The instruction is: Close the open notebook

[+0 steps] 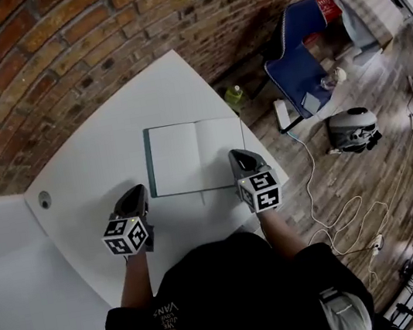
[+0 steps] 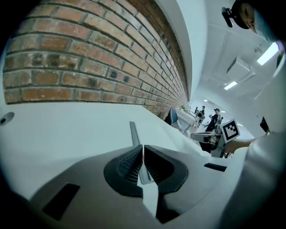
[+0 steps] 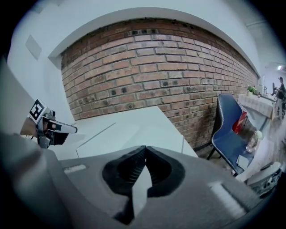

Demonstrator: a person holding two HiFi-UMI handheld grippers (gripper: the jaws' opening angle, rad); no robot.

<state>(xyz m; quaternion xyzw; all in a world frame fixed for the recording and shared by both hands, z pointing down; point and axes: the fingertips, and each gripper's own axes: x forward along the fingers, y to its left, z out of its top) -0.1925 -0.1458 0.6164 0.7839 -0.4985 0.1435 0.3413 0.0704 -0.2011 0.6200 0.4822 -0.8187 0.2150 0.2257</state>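
Note:
An open notebook with blank white pages and a teal cover edge lies flat on the white table. My left gripper is shut and empty, just off the notebook's near left corner. My right gripper is shut over the near right corner of the right page; touching cannot be told. In the left gripper view the shut jaws point along the notebook's edge. In the right gripper view the shut jaws face the notebook, with the left gripper at far left.
A brick wall runs behind the table. A round cable hole is in the table at left. Off the table's right edge are a green bottle, a blue chair, a grey bag and a white cable on the wooden floor.

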